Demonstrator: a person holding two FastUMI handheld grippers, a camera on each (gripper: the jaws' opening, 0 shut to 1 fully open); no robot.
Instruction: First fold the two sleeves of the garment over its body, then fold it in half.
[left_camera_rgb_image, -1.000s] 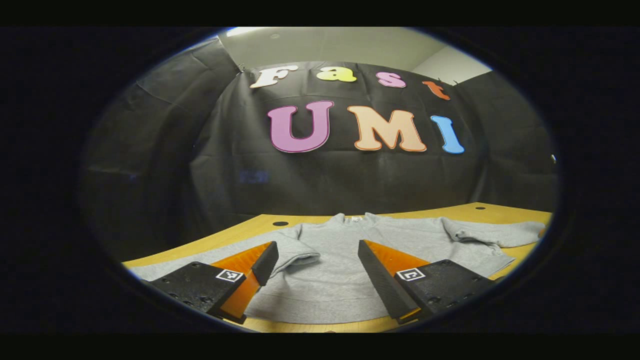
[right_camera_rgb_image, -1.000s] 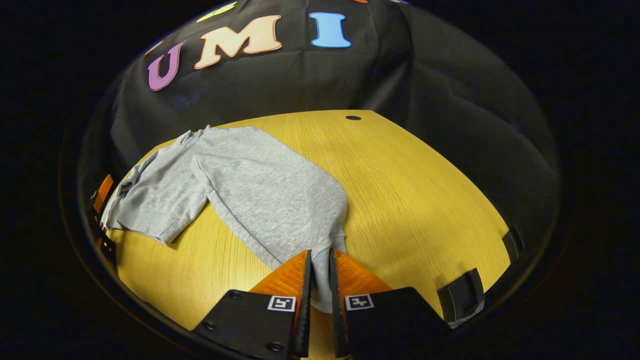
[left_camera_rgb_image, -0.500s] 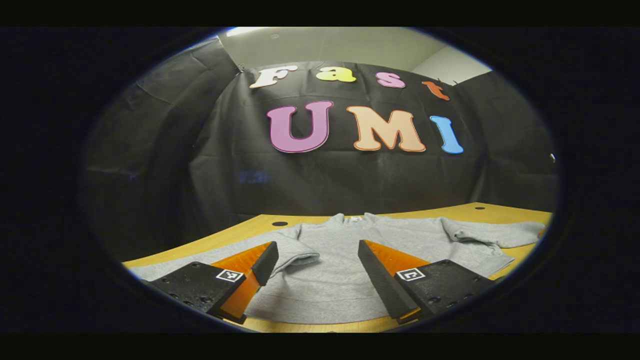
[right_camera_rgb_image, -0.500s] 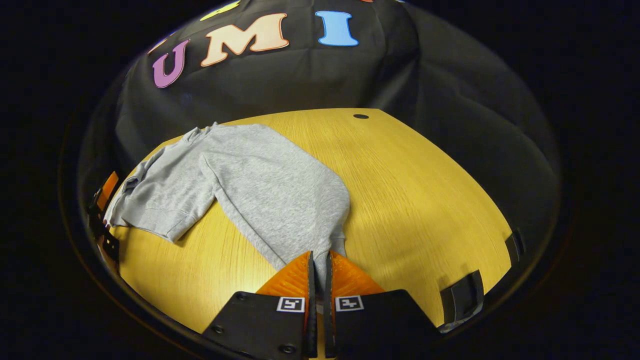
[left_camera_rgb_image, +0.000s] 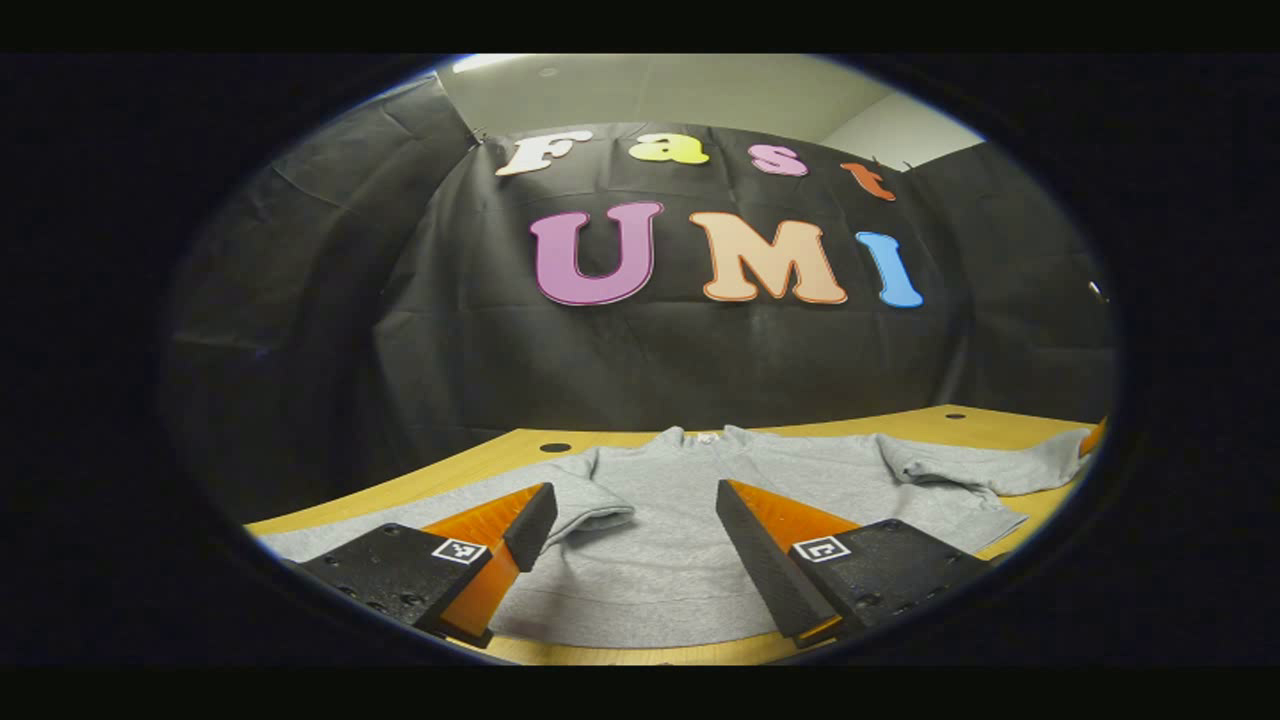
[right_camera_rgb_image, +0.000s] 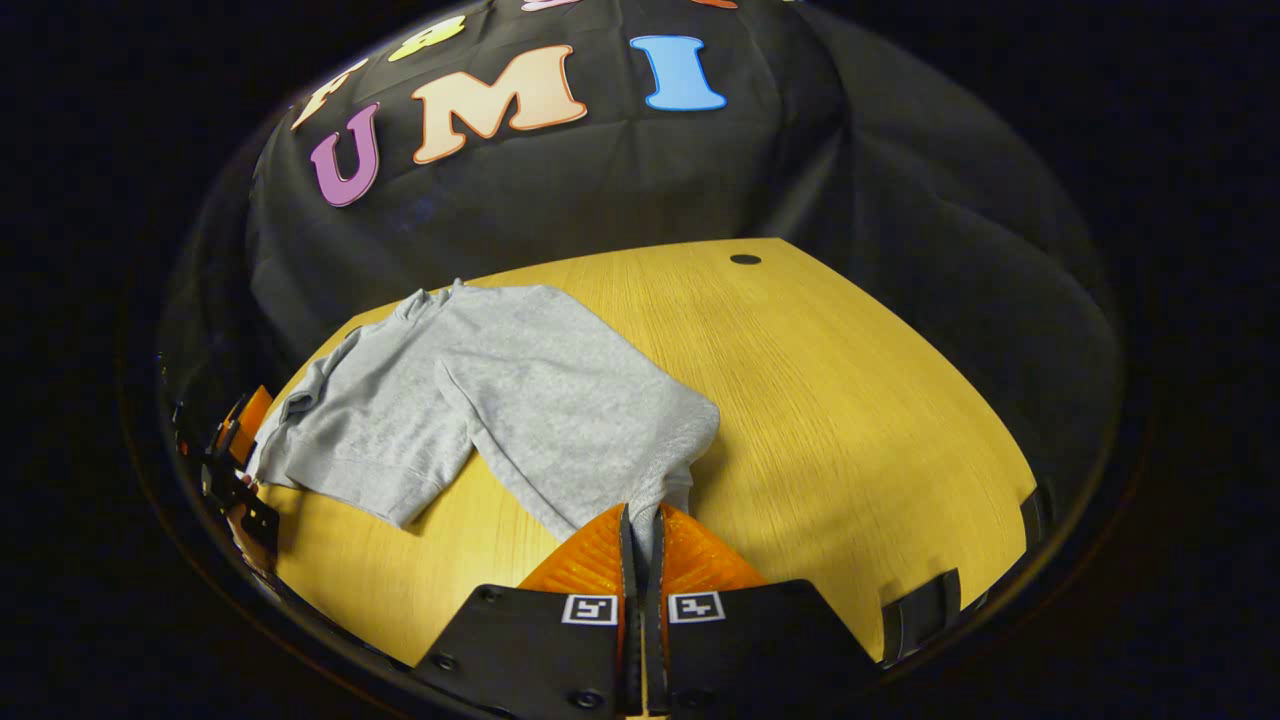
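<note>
Right gripper (right_camera_rgb_image: 641, 520) jaws clamped on grey garment's sleeve (right_camera_rgb_image: 590, 440), wooden table (right_camera_rgb_image: 850, 400)

In the right gripper view, the right gripper (right_camera_rgb_image: 641, 520) jaws have closed fully on the sleeve (right_camera_rgb_image: 590, 425) cuff and raised it; the sleeve now bunches shorter toward frame centre. The garment (right_camera_rgb_image: 400, 430) has shifted rightward in frame.
</note>
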